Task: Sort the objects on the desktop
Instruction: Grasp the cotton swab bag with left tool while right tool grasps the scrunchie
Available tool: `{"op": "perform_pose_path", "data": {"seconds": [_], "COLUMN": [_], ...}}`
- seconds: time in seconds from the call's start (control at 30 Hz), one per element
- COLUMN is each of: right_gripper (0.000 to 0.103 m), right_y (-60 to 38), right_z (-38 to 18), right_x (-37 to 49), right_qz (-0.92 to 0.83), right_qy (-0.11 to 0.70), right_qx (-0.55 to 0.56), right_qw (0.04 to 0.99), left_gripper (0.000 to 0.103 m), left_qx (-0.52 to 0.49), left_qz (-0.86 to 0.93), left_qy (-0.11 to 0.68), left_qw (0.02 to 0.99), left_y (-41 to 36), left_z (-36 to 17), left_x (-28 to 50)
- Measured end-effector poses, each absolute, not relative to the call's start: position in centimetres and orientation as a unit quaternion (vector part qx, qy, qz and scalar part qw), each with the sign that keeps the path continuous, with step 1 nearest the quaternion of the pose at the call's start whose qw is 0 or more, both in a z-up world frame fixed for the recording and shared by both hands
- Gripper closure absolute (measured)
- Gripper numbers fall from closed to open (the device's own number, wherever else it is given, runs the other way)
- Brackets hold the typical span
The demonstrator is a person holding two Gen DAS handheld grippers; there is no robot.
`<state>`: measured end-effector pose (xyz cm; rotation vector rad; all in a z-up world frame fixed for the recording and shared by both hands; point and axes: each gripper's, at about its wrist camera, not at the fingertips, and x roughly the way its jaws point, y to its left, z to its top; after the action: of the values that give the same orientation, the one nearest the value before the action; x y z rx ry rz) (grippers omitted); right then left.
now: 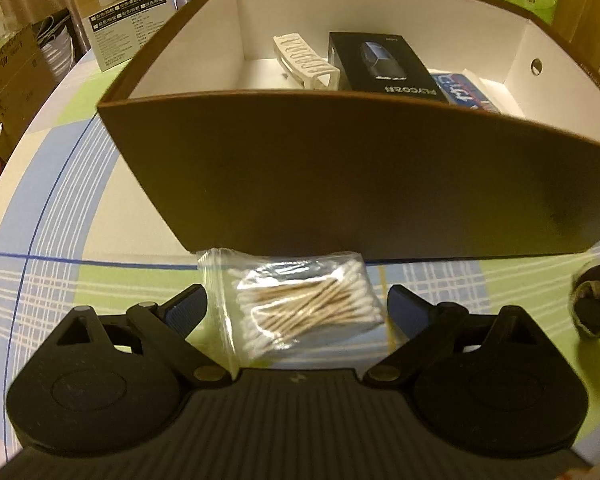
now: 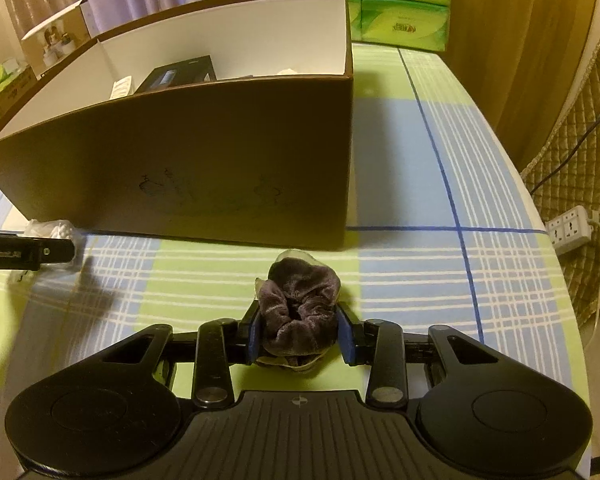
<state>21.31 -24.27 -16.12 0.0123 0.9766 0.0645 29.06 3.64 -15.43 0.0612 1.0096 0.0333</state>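
A clear zip bag of cotton swabs [image 1: 300, 308] lies on the checked tablecloth, right against the front wall of the brown box [image 1: 340, 184]. My left gripper [image 1: 296, 300] is open, one finger on each side of the bag, not pressing it. A dark purple velvet scrunchie [image 2: 300, 312] in a clear wrapper rests on the cloth before the brown box [image 2: 204, 152], and my right gripper [image 2: 300, 334] is shut on it. The scrunchie [image 1: 596, 300] also shows at the right edge of the left wrist view. The swab bag [image 2: 56, 230] and a left finger [image 2: 28, 252] appear at far left.
Inside the box lie a white slotted holder [image 1: 304, 60], a black product carton [image 1: 384, 68] and a blue pack [image 1: 464, 90]. Green tissue packs [image 2: 404, 4] stand behind the table. A power strip [image 2: 572, 228] hangs off the right edge. Cardboard cartons [image 1: 116, 20] stand at the back left.
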Motion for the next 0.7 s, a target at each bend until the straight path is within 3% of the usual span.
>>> {"op": "perform_pose_path", "data": {"seconds": [0.13,0.43,0.7], "right_gripper": [0.068,0.068,0.069], "right_y": [-24.3,-23.6,-22.6], "right_z": [-16.2,-16.4,-16.3], "right_x": [21.2,20.9,19.7], "right_qz": [0.031,0.032,0.039], "right_qy": [0.467,0.467,0.472], "right_qx": [0.005,-0.006,-0.028], "right_qw": [0.884,0.884,0.88], "left_gripper": [0.011,0.027,0.03], "left_qx": [0.042,0.067,0.069], "left_qz": [-0.003,-0.041,-0.051], "left_qy": [0.476,0.475,0.493], "left_qw": [0.878,0.876,0.866], "left_y": [3.9,4.6,5.3], "left_z": [-16.0,-15.8,-15.2], "left_x": [29.2,28.0,25.6]}}
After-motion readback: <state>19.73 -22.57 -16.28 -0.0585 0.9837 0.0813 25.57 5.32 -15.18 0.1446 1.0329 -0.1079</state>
